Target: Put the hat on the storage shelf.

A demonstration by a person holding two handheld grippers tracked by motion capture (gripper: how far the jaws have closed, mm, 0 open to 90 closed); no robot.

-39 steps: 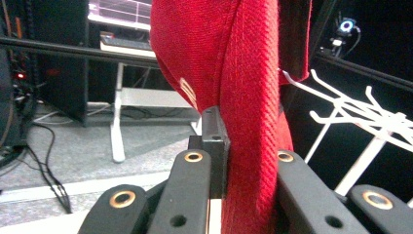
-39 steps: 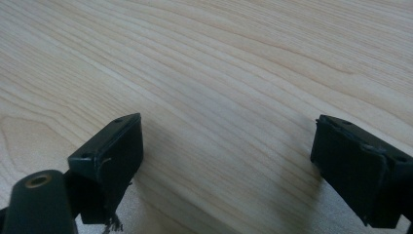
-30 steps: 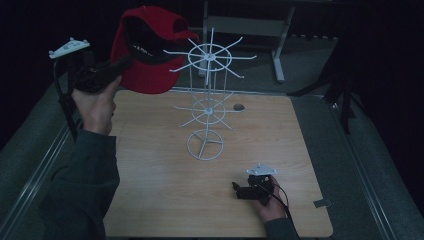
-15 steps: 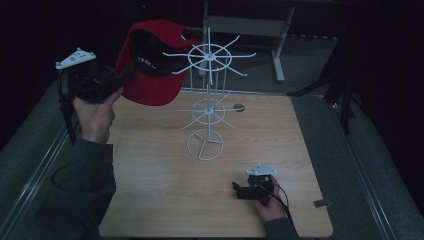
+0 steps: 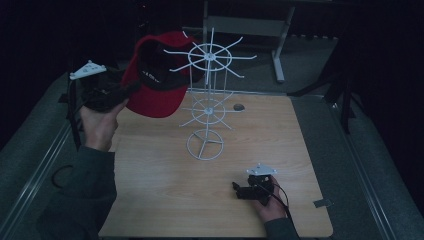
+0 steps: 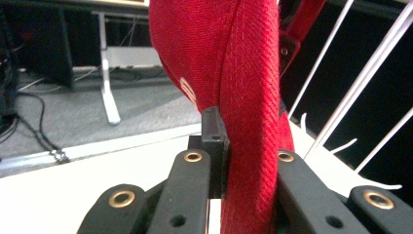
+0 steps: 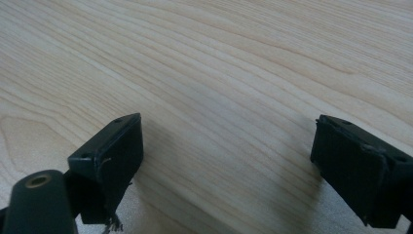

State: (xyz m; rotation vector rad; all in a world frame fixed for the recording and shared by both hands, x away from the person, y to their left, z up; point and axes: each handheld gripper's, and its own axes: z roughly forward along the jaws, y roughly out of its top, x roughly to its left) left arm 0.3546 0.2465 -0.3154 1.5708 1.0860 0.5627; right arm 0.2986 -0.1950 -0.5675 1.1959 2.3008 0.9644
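High view: the left gripper (image 5: pixel 117 92) is raised above the table's (image 5: pixel 150 200) far left corner, its jaws closed on the brim of a red cap (image 5: pixel 157 80). The cap hangs in the air with its open underside facing the camera, its right edge against the upper ring of spokes of a white wire rack (image 5: pixel 207 100); whether cap and spokes touch cannot be told. The rack stands upright on its round base near the middle of the table. The right gripper (image 5: pixel 240 190) rests low at the near right of the table, well apart from the rack.

Left gripper view: the two black jaws clamp the cap (image 6: pixel 234 73) by its brim, which stands on edge between them. White wires of the rack (image 6: pixel 360 83) slant past at the right.

Right gripper view: the right gripper (image 7: pixel 226 141) has its jaws spread wide, holding nothing, just above the bare wood of the table (image 7: pixel 219 58).
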